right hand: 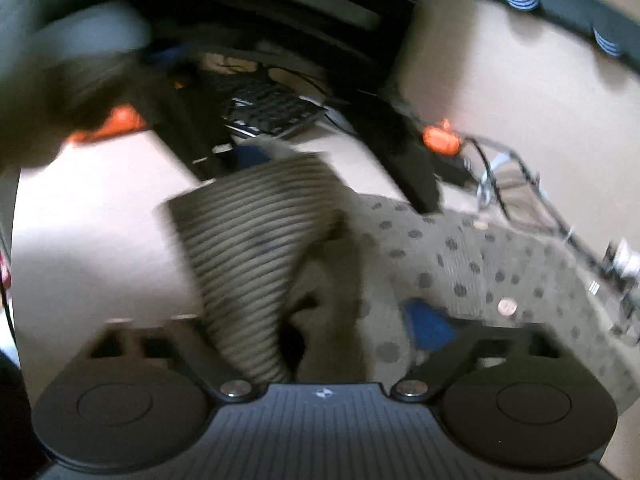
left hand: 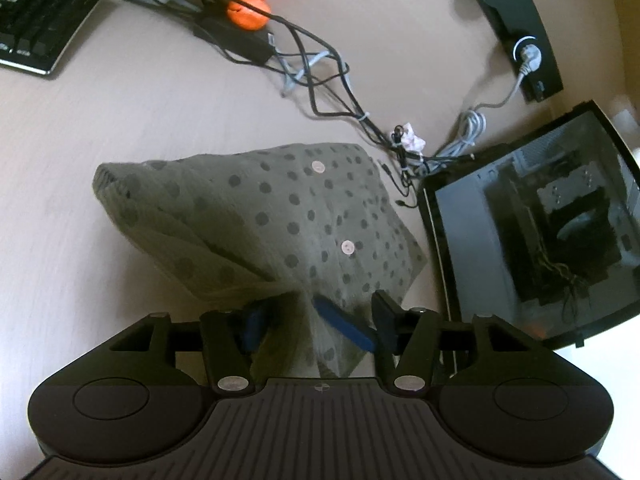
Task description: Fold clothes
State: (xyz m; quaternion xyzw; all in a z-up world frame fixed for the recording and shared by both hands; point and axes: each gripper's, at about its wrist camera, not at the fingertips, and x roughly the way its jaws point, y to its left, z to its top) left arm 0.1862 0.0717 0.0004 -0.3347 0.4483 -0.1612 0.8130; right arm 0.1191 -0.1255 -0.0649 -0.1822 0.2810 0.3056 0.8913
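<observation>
The shirt (left hand: pixel 276 216) is showing up as olive-grey with darker grey polka dots and pinkish buttons (left hand: pixel 347 248), and its ribbed cuff (right hand: pixel 244 248) is looking striped in grey-beige. The left gripper (left hand: pixel 308 320) is wearing blue pads on black. The tabletop (left hand: pixel 120 120) is reading pale beige, and at 12 o'clock an orange ball (left hand: pixel 248 11) is glowing among black cables (left hand: pixel 320 76).

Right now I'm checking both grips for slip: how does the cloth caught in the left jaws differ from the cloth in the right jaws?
The left gripper pinches a gathered peak of the grey-green polka-dot buttoned garment, dots only. The right gripper holds a thicker bunch, including the garment's ribbed striped band. The left view is sharp, the right motion-blurred. Both hold the same garment above the beige tabletop.
</observation>
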